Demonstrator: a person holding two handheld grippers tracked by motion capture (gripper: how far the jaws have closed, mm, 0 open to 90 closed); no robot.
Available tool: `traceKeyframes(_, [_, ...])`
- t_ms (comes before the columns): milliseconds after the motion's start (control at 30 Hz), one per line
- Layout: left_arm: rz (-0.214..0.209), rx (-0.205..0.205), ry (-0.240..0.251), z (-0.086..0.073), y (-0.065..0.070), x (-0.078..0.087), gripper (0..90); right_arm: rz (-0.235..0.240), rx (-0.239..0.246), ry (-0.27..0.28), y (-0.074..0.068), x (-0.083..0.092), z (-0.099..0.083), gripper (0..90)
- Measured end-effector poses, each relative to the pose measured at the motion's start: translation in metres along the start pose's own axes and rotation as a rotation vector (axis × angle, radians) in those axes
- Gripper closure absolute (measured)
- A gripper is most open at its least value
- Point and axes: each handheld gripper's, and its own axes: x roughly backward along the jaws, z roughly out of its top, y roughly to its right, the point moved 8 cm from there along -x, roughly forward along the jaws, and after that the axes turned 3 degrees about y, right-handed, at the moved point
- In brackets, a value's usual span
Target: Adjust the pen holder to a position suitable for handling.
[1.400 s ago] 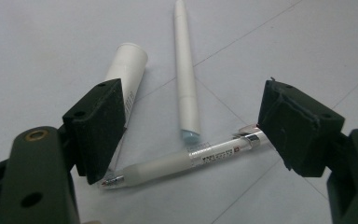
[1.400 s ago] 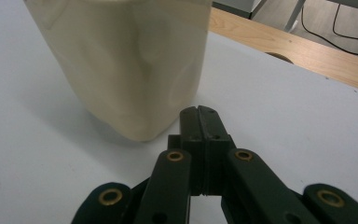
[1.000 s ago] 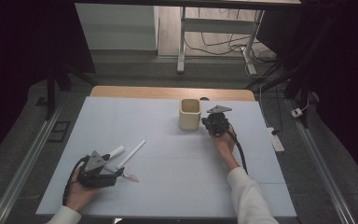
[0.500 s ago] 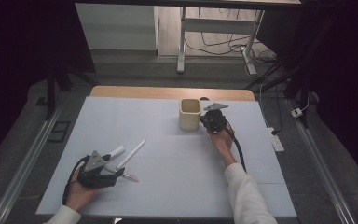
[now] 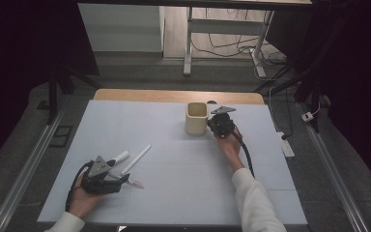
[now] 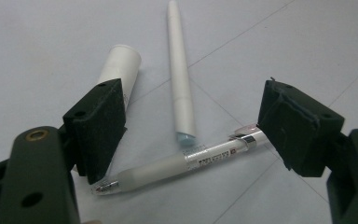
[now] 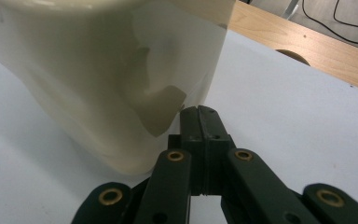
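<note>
Left tongs (image 6: 186, 135) low, jaws wide apart; right tongs (image 7: 199, 114) pressed together, level.

High view: fixed above the person's side, facing forward and down, far enough to take in the whole pale surface (image 5: 174, 145) and the floor beyond it.

Left gripper view: low, very near, looking along its fingers (image 6: 98, 121) at pens (image 6: 182, 163) lying by the surface's near left corner.

Right gripper view: lower still, almost against the cream cup (image 7: 102, 70); it probably faces the far wooden edge (image 7: 303, 42), which the high view shares.
</note>
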Motion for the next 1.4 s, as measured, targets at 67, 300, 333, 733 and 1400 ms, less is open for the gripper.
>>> traceKeyframes(67, [-0.001,-0.001,-0.002,0.000,0.000,0.000,23.0,0.002,0.001,0.001,0.000,0.000,0.000,89.4])
traceKeyframes(300, [0.002,0.003,-0.002,0.000,-0.001,0.000,23.0,0.008,-0.014,-0.003,-0.001,0.000,0.000,89.5])
traceKeyframes(333, [0.002,0.004,-0.002,0.000,-0.001,0.000,23.0,0.015,-0.011,-0.003,-0.002,0.000,0.001,89.5])
traceKeyframes(733, [-0.003,0.003,-0.002,-0.001,-0.001,0.001,23.0,0.037,0.018,-0.012,-0.019,-0.012,0.011,89.4])
traceKeyframes(1400, [-0.006,-0.001,-0.008,-0.003,0.000,0.001,23.0,0.062,0.031,-0.021,-0.038,-0.029,0.025,89.4])
